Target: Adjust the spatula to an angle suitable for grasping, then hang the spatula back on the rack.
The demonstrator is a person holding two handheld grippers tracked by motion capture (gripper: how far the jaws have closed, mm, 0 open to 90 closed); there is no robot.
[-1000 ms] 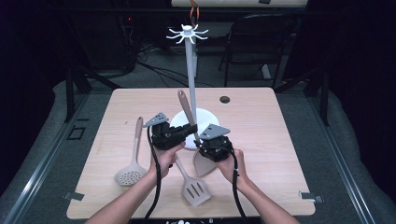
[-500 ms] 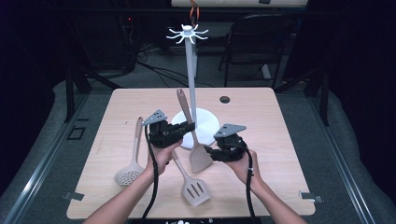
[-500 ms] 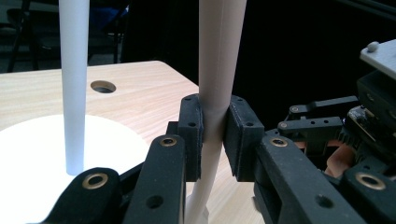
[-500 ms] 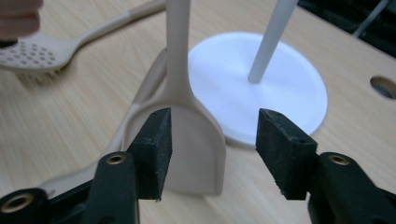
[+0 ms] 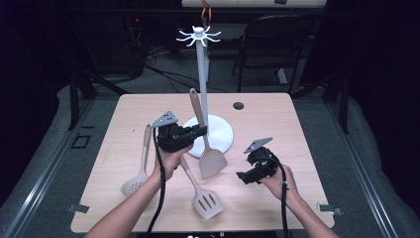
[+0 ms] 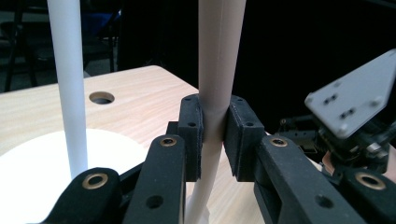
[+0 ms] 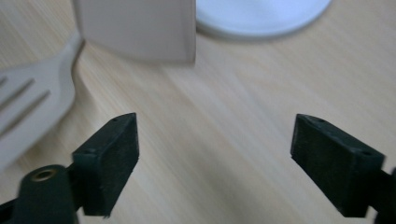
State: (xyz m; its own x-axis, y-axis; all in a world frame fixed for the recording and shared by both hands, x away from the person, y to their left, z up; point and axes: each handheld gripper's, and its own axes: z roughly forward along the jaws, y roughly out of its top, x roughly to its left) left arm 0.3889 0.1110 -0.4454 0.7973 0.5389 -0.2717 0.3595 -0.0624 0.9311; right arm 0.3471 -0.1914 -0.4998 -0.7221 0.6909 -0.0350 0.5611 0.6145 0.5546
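Status: we hold beige solid-blade spatula (image 5: pixel 204 141) upright in left gripper (image 5: pixel 198 132) fingers, unhung from white hook-topped stand (image 5: pixel 202 74); right gripper (image 5: pixel 241 177) just opened, empty; beige slotted turner (image 5: pixel 202 194) & perforated skimmer (image 5: pixel 138 171) on wooden desk (image 5: pixel 277 129).

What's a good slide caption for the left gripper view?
Left claw shut on the solid spatula handle, held upright beside the white rack pole above the wooden table.

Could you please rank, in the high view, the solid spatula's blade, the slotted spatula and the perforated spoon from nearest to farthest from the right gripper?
From the right gripper:
1. Solid spatula's blade, just to its left.
2. Slotted spatula, lower left.
3. Perforated spoon, far left.
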